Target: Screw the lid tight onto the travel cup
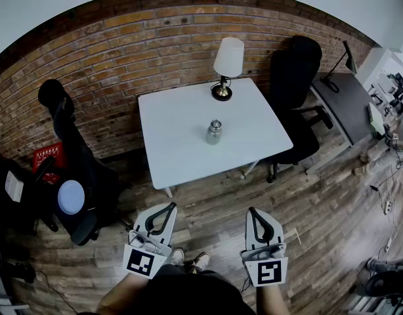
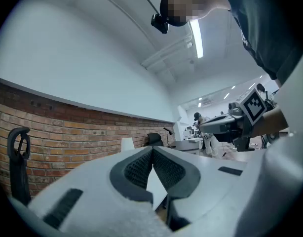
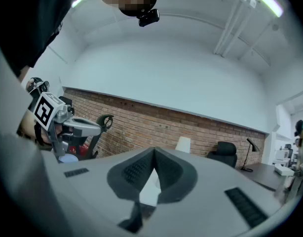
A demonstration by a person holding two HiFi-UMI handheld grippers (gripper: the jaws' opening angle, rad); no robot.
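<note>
My left gripper and right gripper both have their jaws pressed together on nothing, held level over the wooden floor. The travel cup stands upright mid-way across the white table, lid on top, well apart from both grippers, a table lamp behind it.

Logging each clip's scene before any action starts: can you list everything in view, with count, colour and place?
table: one, white, centre
cup: one, silvery, mid-table
lamp: one, white shade, table's far edge
office chair: one, black, right of table
desk: one, dark, far right
crate: one, red, left by the wall
left gripper: one, grey-white, shut, empty, low left
right gripper: one, grey-white, shut, empty, low right
</note>
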